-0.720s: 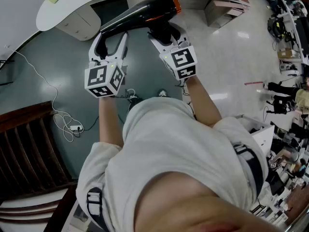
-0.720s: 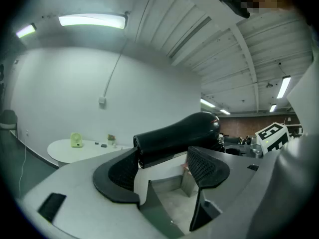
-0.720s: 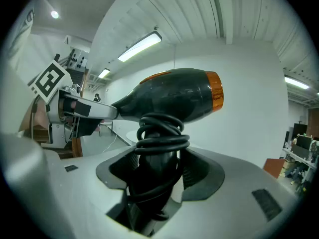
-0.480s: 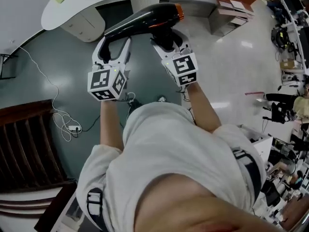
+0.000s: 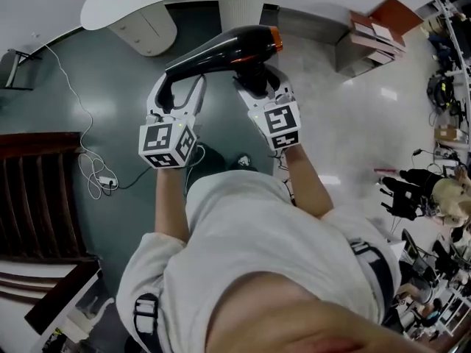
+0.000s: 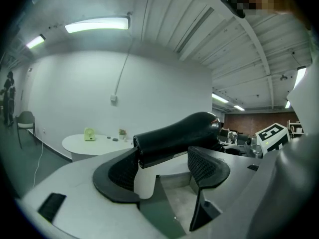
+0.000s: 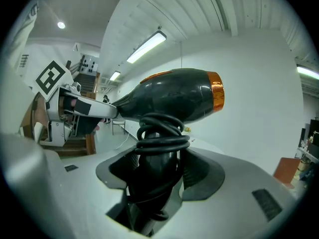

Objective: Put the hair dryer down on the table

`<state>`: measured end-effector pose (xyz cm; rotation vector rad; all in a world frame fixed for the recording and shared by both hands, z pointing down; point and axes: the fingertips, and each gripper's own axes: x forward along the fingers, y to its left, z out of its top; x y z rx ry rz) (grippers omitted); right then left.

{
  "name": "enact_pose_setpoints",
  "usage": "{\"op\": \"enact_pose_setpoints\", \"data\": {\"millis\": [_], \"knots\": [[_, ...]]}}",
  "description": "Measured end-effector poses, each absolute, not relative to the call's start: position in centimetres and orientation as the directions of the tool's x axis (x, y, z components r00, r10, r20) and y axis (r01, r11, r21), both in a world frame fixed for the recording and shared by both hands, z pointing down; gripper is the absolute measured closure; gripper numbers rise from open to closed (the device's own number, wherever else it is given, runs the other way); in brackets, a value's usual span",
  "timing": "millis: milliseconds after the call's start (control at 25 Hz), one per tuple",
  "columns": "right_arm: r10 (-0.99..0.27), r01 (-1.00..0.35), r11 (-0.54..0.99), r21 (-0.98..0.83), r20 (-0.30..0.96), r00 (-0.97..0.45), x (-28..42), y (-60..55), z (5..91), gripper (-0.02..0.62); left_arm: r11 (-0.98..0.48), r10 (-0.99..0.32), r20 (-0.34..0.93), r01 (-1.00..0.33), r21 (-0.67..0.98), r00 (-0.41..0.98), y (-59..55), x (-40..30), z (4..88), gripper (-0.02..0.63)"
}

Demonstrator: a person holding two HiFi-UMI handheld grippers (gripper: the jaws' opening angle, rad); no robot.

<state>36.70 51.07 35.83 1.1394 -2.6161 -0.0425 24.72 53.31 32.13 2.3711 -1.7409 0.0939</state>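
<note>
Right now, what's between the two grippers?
The dryer, in the head view: the right gripper clamps its handle, and its nozzle sits inside the left gripper's open jaws.

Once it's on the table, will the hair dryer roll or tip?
It probably won't stand: the hair dryer looks top-heavy, with its bulk above the thin handle that the right gripper clamps. Laid on its side, the handle should stop rolling. The cord coiled round it looks stiff and may loosen.

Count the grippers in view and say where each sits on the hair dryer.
2. The right gripper is shut on the hair dryer's cord-wrapped handle. The left gripper is open, its jaws astride the dryer's narrow end. No others visible.
</note>
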Motion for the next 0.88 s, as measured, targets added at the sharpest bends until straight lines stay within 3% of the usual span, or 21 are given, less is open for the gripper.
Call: {"op": "enact_pose_setpoints", "data": {"millis": [480, 880], "knots": [[-0.683, -0.67, 0.727, 0.15, 0.251, -0.686, 32.5, 46.7, 36.1, 0.339, -0.226, -0.958, 0.154, -0.967, 0.114, 0.242, 49.9, 20.7, 32.2, 0.282], [-0.67, -0.657, 0.739, 0.152, 0.267, -0.692, 25.3, 40.9, 35.6, 0.339, -0.214, -0.96, 0.153, -0.967, 0.137, 0.234, 44.1, 13.4, 31.9, 0.282]]}}
